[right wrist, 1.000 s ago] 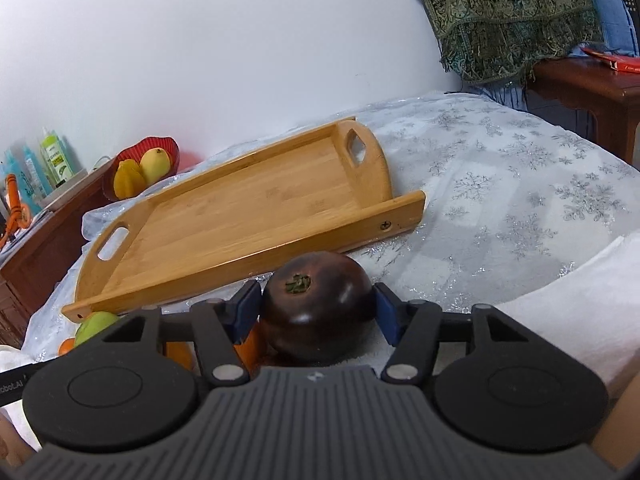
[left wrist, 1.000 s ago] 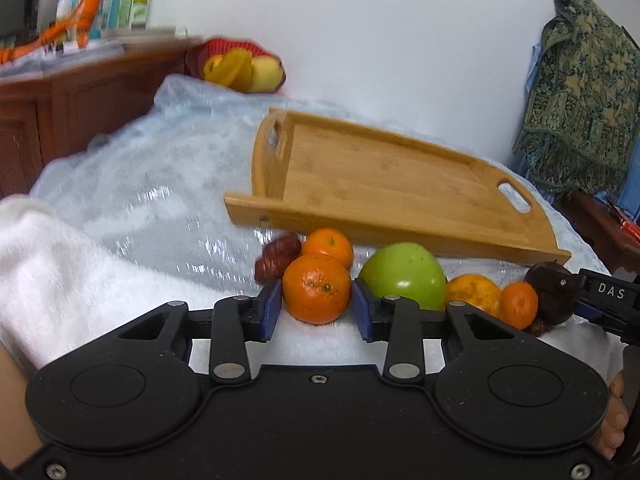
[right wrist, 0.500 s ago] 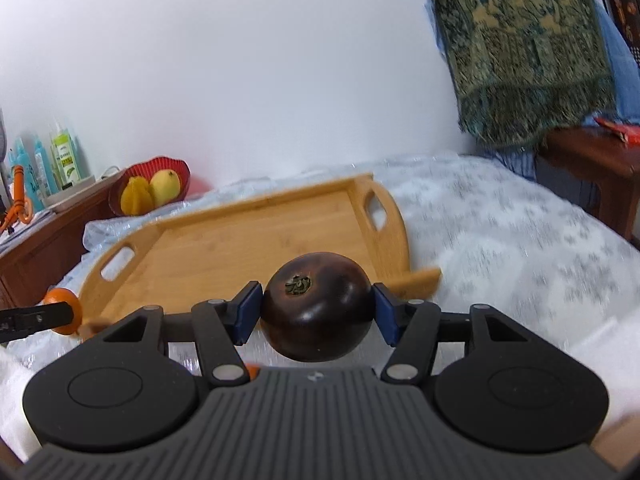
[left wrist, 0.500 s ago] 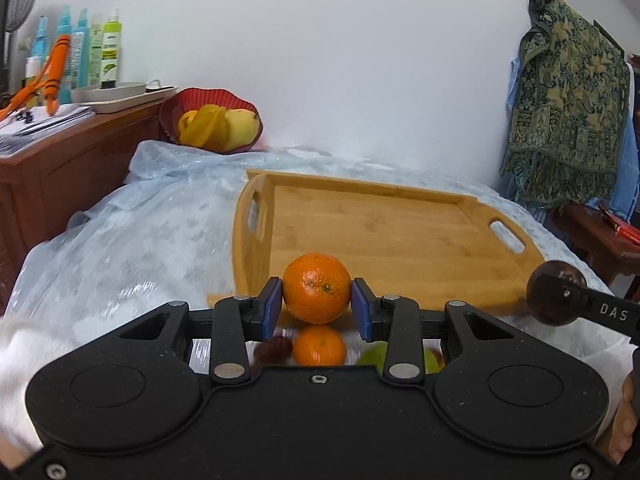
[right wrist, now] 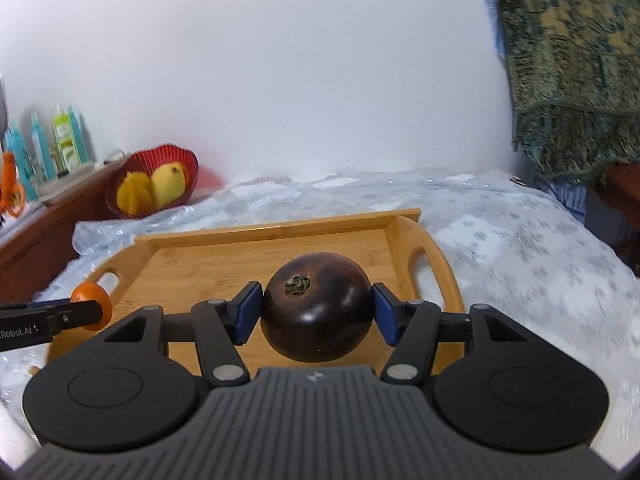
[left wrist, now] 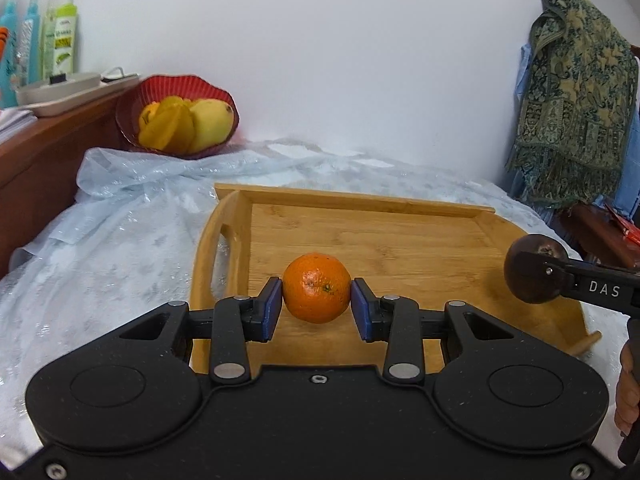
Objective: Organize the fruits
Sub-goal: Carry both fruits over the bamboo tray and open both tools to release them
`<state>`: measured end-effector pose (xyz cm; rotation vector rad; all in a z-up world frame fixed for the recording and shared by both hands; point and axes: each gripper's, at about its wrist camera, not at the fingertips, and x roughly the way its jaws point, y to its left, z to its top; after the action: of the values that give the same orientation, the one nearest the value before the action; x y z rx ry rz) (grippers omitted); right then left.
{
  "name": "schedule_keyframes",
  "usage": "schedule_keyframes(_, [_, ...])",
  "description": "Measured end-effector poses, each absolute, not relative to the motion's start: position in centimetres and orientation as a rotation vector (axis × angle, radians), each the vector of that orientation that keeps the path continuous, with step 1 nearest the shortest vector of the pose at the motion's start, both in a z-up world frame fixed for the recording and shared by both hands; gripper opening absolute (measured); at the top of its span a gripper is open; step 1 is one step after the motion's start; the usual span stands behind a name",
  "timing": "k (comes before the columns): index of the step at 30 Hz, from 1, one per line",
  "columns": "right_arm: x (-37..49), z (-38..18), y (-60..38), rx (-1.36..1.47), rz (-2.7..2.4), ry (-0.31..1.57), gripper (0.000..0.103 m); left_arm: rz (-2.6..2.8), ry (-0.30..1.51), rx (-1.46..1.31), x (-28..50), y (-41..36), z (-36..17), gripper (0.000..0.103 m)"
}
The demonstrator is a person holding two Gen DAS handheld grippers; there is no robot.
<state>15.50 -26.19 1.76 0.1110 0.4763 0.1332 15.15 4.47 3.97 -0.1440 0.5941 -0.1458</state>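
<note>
My left gripper (left wrist: 317, 305) is shut on an orange (left wrist: 317, 293) and holds it above the left part of the empty wooden tray (left wrist: 400, 236). My right gripper (right wrist: 318, 312) is shut on a dark purple round fruit (right wrist: 318, 312) and holds it above the right part of the tray (right wrist: 224, 256). The right gripper with the dark fruit (left wrist: 534, 268) shows at the right edge of the left wrist view. The left gripper with the orange (right wrist: 92, 300) shows at the left edge of the right wrist view. The other fruits are out of view.
A red basket of yellow fruit (left wrist: 180, 120) stands at the back left by a wooden cabinet (left wrist: 36, 152) with bottles (left wrist: 64, 36). A patterned cloth (left wrist: 580, 100) hangs at the right. The tray rests on a shiny plastic table cover (left wrist: 120, 232).
Both grippers have lifted their fruits off the white towel and carried them forward over the tray. The pile of other fruits has dropped out of view.
</note>
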Motion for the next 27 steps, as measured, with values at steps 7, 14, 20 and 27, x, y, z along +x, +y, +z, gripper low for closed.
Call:
schedule_keyframes(7, [16.8, 0.4, -25.8, 0.144, 0.147, 0.551, 0.062, -0.166, 0.639, -0.168, 16.8, 4.3, 2.1, 0.035])
schedule_keyframes(14, [16.7, 0.5, -25.6, 0.136, 0.137, 0.540, 0.062, -0.175, 0.621, -0.136, 16.4, 3.7, 2.0, 0.035])
schedule_keyframes(20, [16.6, 0.5, -25.6, 0.141, 0.129, 0.538, 0.062, -0.178, 0.618, -0.132, 16.3, 3.8, 2.0, 0.035])
schedule_keyframes(27, [16.4, 0.5, -25.6, 0.151, 0.117, 0.535, 0.063, -0.184, 0.615, -0.132, 16.0, 3.9, 2.1, 0.036])
